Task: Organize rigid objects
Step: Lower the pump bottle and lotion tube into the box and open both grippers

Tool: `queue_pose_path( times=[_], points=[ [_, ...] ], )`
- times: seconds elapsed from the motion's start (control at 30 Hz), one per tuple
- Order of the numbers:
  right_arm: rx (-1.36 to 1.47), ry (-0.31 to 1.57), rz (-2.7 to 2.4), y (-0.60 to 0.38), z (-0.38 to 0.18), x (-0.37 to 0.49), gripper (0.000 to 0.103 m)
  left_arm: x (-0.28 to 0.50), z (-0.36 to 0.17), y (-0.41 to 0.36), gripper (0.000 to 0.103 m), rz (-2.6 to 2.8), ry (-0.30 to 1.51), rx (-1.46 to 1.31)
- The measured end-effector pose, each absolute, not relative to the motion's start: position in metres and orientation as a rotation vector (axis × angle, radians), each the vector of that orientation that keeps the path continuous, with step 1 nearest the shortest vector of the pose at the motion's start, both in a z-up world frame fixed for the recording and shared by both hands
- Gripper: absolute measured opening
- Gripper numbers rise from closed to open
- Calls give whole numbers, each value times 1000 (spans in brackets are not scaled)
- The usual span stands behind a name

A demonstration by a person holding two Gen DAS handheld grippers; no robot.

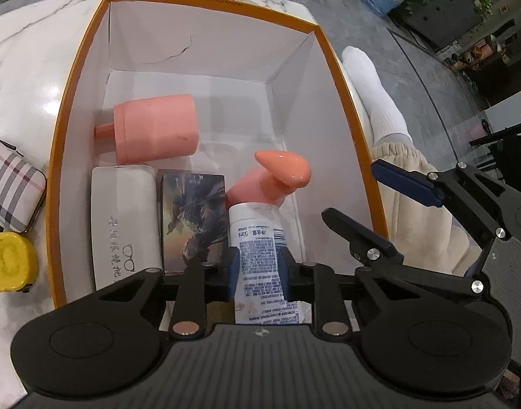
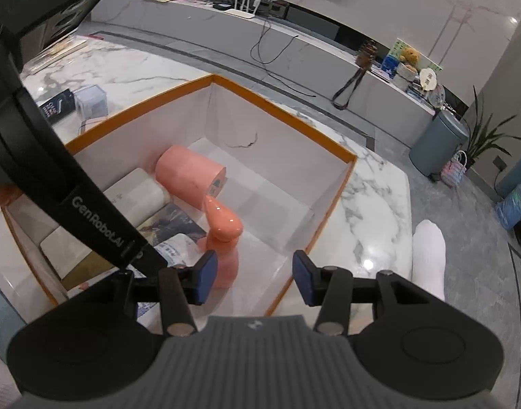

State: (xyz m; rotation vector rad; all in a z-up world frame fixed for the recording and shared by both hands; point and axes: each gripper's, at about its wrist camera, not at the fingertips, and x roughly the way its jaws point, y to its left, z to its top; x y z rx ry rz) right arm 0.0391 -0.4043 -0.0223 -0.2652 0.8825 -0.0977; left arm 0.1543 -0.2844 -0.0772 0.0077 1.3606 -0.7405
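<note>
A: White tube (image 1: 257,248), w/ blue print on its label: we see it inside the orange-rimmed box (image 1: 79,78), near the front right part, tilted, its top leaning on the pink pump bottle (image 1: 280,173). Left gripper (image 1: 257,269) holds it; both blue pads press the tube's sides, jaws narrow.

B: Confirmed. Right gripper (image 2: 255,279)?

A: Jaws approx. half open, nothing between the pads. It hangs over the box's front right corner, pump bottle just ahead of its left pad. In the left wrist view we see it at right, above the box rim.

B: Other box contents?

A: Pink cylinder container (image 1: 154,129) lying on its side toward the back left. In front of it, a white glasses case (image 1: 124,221) along the left wall, then a picture-printed flat box (image 1: 192,218) between case and tube. All four sit close together; exact contact pts we cannot tell.

B: Outside the box?

A: On the marble table (image 1: 18,78), left of the box: a plaid case (image 1: 11,184) and a yellow tape measure (image 1: 13,259), just beside each other. A person's white sock (image 1: 372,99) shows right of the box.
</note>
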Motion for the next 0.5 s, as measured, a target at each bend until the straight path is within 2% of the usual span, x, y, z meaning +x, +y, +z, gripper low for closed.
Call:
queue_pose_path(
  times=[0.07,0.13,0.17,0.43,0.5],
  points=[
    [-277,888,-85,-401,-23,39,46,155,-80,-284,23,-732,1376,-15],
    [-274,893,-71,-399,-22,39,46,156,-87,-285,11,-753,1420,-61],
    [-282,900,-68,-398,-22,39,45,157,-91,-285,10,-755,1437,-82],
    [-290,925,-51,-392,-23,38,43,151,-73,-279,11,-761,1340,25],
    [-287,941,-31,-388,-23,39,34,150,-66,-273,12,-764,1307,44]
  ],
)
